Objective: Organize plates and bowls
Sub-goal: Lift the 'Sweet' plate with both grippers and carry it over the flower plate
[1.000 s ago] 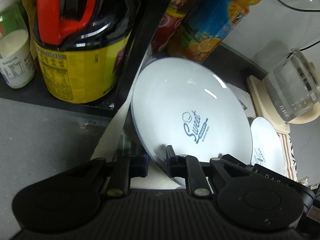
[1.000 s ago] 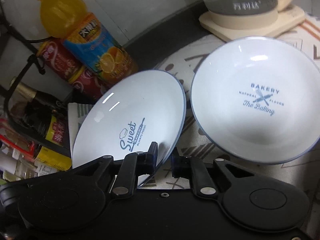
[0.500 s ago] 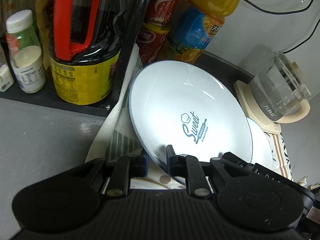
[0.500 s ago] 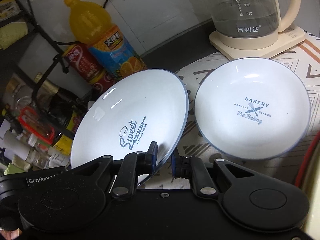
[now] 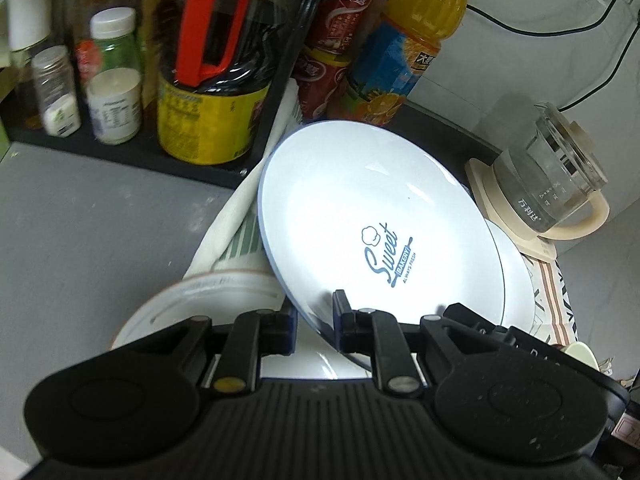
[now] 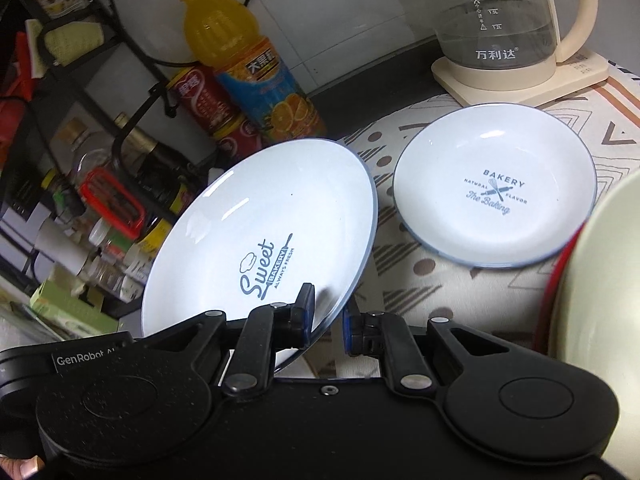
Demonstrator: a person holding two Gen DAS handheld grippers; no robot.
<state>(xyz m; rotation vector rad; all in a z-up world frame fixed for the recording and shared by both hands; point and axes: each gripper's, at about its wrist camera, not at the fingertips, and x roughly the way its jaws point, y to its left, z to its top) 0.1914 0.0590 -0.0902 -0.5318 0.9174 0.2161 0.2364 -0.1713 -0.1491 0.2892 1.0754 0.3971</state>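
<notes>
My left gripper (image 5: 314, 320) and my right gripper (image 6: 326, 316) are both shut on the near rim of the same white "Sweet Bakery" plate (image 5: 372, 216), which is held tilted above the counter; it also shows in the right wrist view (image 6: 260, 232). A second white "Bakery" plate (image 6: 496, 184) lies flat on the patterned cloth (image 6: 420, 276) to the right, and its edge shows in the left wrist view (image 5: 516, 280). A white bowl (image 5: 192, 300) sits below the held plate at the left. A cream bowl rim (image 6: 592, 300) fills the right edge.
A glass kettle (image 6: 496, 28) on a cream base stands at the back right. An orange juice bottle (image 6: 244, 64) and red cans (image 6: 204, 104) stand against the wall. A black rack (image 5: 120, 148) with a soy sauce jug (image 5: 212, 92) and jars is at the left.
Both grippers have pulled back and up with the plate. More of the rack, the kettle and the cloth shows now. The white bowl and the cream bowl rim have come into view.
</notes>
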